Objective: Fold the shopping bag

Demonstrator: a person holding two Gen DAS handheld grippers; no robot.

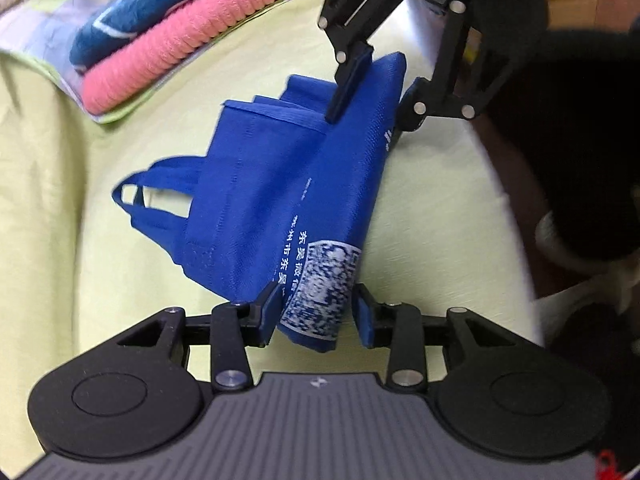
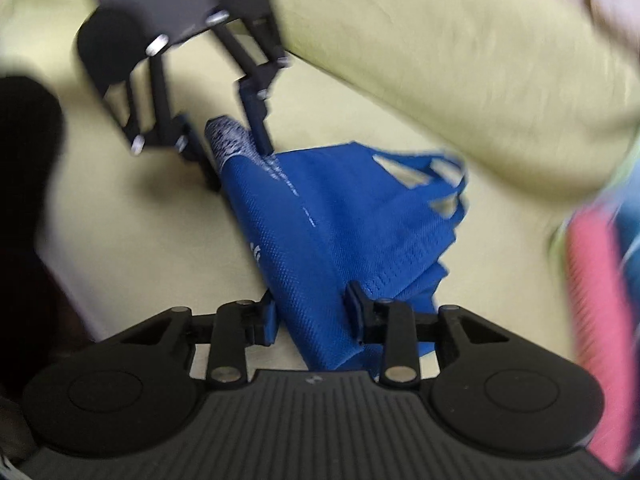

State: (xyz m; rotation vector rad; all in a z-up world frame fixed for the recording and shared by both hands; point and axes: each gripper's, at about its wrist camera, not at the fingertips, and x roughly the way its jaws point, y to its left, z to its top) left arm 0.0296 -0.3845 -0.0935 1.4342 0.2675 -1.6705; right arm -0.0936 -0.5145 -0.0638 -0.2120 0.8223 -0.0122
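Left wrist view: your left gripper (image 1: 316, 312) has one end of the blue shopping bag (image 1: 280, 184) between its fingers. The left pad (image 1: 269, 312) lies against the fabric by the white printed patch (image 1: 320, 284). The right pad (image 1: 365, 314) stands just beside the bag with a sliver of the cloth below showing between them, so you cannot tell from this view whether the jaws are truly pinching or only bracketing the bag. The bag's end droops a little past the pads toward the camera.

From there the bag runs away as a long folded strip to your right gripper (image 1: 368, 96) at the top of that view. One of its fingers (image 1: 350, 84) lies on top of the fabric and the other sits behind the bag's far edge, so the bag is between those jaws too.

Right wrist view, which is blurred, shows the same end up close: the bag passes between the right gripper's (image 2: 312, 316) two pads, which stand partly apart with the fabric filling the space between them. Whether both pads press on it you cannot tell through the blur. Farther off in this view, the left gripper (image 2: 236, 148) straddles the end with the printed patch (image 2: 230, 140).

The bag's loop handles (image 1: 152, 192) trail off to one side onto the pale yellow-green cloth (image 1: 48, 240) that covers the surface. Beyond the bag, near the cloth's far edge, lies a stack of folded textiles: a pink knit (image 1: 180, 44) with a dark blue piece (image 1: 160, 4) on top.
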